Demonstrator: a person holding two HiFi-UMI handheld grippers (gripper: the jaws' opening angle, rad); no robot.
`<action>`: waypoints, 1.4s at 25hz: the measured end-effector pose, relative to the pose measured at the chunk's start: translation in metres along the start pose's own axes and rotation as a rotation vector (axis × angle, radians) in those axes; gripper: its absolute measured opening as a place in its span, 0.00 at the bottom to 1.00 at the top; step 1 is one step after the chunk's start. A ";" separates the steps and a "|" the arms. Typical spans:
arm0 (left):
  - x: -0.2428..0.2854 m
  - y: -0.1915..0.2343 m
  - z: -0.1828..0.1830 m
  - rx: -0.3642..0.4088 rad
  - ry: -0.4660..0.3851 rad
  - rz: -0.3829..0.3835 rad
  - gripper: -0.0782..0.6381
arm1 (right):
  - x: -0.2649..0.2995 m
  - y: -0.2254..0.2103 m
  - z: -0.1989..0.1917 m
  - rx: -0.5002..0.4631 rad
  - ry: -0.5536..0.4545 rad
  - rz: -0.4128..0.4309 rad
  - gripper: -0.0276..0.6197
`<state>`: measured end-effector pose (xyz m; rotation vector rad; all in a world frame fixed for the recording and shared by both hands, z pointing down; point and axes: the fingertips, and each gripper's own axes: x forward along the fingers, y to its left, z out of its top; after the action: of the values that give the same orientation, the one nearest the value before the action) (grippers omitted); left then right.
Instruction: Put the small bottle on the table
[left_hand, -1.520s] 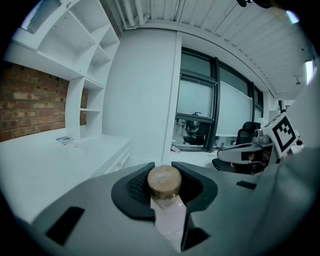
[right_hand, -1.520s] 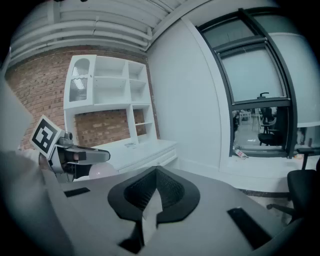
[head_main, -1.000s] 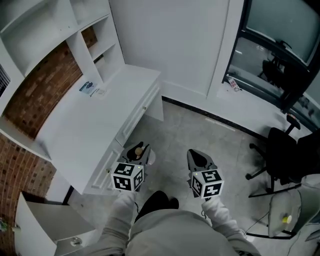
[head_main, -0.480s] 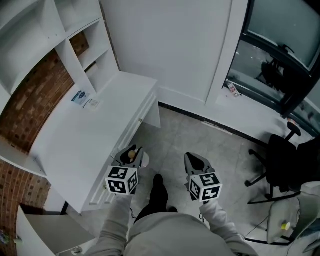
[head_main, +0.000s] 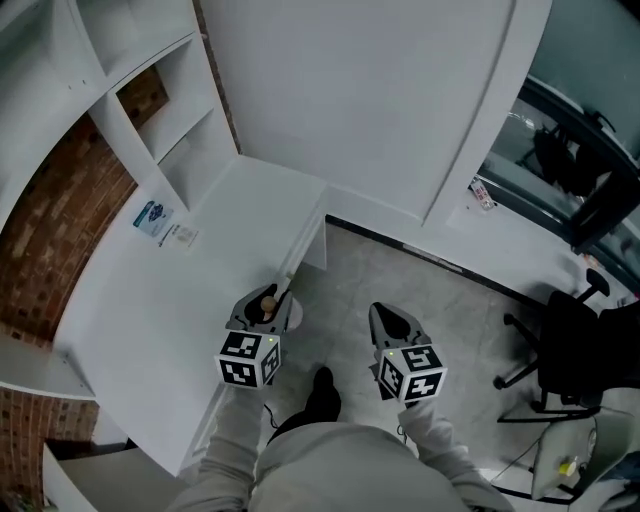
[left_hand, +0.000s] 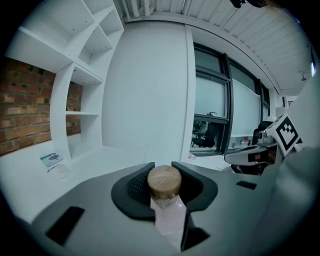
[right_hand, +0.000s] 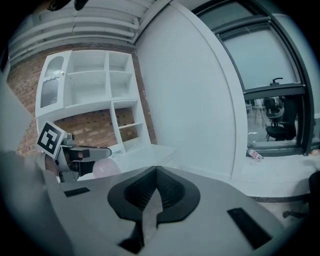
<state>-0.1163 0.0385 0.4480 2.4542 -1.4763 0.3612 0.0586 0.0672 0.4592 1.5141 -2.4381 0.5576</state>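
So quick update: over the last second the person has stepped closer to the long white bench (head_main: 150, 310), and the left gripper (head_main: 262, 303) has gone from hanging over the grey floor (head_main: 440, 300) by the drawer fronts to sitting right at the bench's front edge. Its fingers (left_hand: 131, 190) are clamped on either side of the small pale-pink bottle with a round wooden cap (left_hand: 165, 200), which is upright between them and up in the air, not on anything yet. The grip looks the same as before, no loosening. My read is that the carry is almost over and what's left is reaching further in over the top, lowering, and letting go. From the head view I honestly can't tell whether the bottle is already above the surface or just shy of the edge. The right gripper (head_main: 395, 322) is well apart over the floor, fingers (right_hand: 137, 192) closed together with nothing in them, so it's just along for the ride. On the bench, the only stuff is a blue-printed card (head_main: 152, 217) and a smaller white slip (head_main: 180, 236) just beside it, far back near the white shelving unit (head_main: 150, 110) and the red brick wall (head_main: 60, 230), so they don't block the near part. A black office chair (head_main: 575, 350) is way off to the right, no bother.
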 end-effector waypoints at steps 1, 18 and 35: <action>0.009 0.008 0.003 0.005 0.002 -0.003 0.27 | 0.011 -0.001 0.005 -0.001 0.001 -0.004 0.09; 0.092 0.095 0.032 0.016 0.001 -0.012 0.27 | 0.109 -0.009 0.041 -0.008 0.028 -0.027 0.09; 0.187 0.123 0.048 0.046 0.024 0.010 0.27 | 0.179 -0.047 0.085 -0.065 0.023 0.023 0.09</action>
<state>-0.1365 -0.1880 0.4768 2.4703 -1.4868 0.4293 0.0222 -0.1335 0.4592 1.4482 -2.4344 0.4921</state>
